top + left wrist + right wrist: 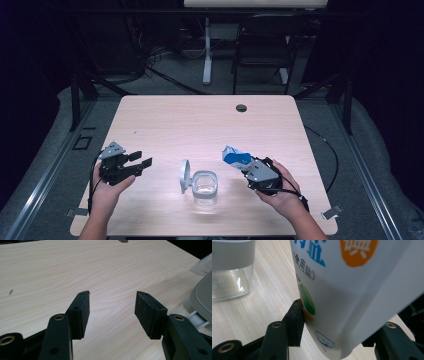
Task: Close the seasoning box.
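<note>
A white pouch (234,155) with blue print is tilted above the wooden table (200,120), right of centre. My right gripper (243,166) is shut on it; in the right gripper view the pouch (352,282) stands between the jaws of that gripper (337,317), with the left pad pressing its side. A clear glass jar (205,189) stands near the table's front middle, its white lid (185,176) swung open to the left. The jar (229,272) lies just left of the pouch. My left gripper (141,159) hovers open at the front left, with nothing between the jaws of the gripper (113,300).
A round cable hole (241,107) sits near the table's far edge. Beyond the table stand a dark chair (265,45) and a white desk leg (207,50). The jar's lid (202,297) edges into the left gripper view at the right.
</note>
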{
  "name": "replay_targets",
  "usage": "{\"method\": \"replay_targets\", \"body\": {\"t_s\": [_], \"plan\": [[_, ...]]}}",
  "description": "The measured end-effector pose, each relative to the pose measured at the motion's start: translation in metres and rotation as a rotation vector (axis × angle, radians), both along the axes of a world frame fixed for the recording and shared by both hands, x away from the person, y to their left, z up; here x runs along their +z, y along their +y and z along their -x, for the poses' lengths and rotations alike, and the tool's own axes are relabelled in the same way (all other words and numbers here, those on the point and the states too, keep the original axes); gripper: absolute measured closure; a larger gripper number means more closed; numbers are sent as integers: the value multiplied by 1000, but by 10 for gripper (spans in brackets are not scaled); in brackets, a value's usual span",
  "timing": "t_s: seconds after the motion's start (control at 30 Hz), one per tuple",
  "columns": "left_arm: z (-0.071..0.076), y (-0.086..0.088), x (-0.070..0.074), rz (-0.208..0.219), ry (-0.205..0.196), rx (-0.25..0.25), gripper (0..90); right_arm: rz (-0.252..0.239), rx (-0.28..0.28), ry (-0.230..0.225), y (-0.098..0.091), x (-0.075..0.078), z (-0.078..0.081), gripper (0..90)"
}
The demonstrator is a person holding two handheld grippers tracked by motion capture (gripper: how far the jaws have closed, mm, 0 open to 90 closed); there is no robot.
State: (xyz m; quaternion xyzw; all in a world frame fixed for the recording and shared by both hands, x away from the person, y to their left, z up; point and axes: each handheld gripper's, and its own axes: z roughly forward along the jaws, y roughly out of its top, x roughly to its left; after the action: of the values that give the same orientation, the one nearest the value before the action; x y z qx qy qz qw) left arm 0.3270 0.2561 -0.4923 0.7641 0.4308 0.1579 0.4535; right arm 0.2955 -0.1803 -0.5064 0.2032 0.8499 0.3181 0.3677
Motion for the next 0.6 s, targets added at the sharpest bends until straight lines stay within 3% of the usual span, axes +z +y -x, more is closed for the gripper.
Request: {"method": "replay_targets", "body": {"t_s": [0.43, 0.57, 0.6], "plan": [[0, 0, 1, 0, 0, -2, 462, 107, 61, 16, 9, 4, 5, 478], [0, 1, 1, 0, 1, -2, 462, 111, 71, 19, 12, 2, 5, 479], [0, 1, 1, 0, 0, -2, 462, 134, 74, 24, 12, 4, 5, 479]]}}
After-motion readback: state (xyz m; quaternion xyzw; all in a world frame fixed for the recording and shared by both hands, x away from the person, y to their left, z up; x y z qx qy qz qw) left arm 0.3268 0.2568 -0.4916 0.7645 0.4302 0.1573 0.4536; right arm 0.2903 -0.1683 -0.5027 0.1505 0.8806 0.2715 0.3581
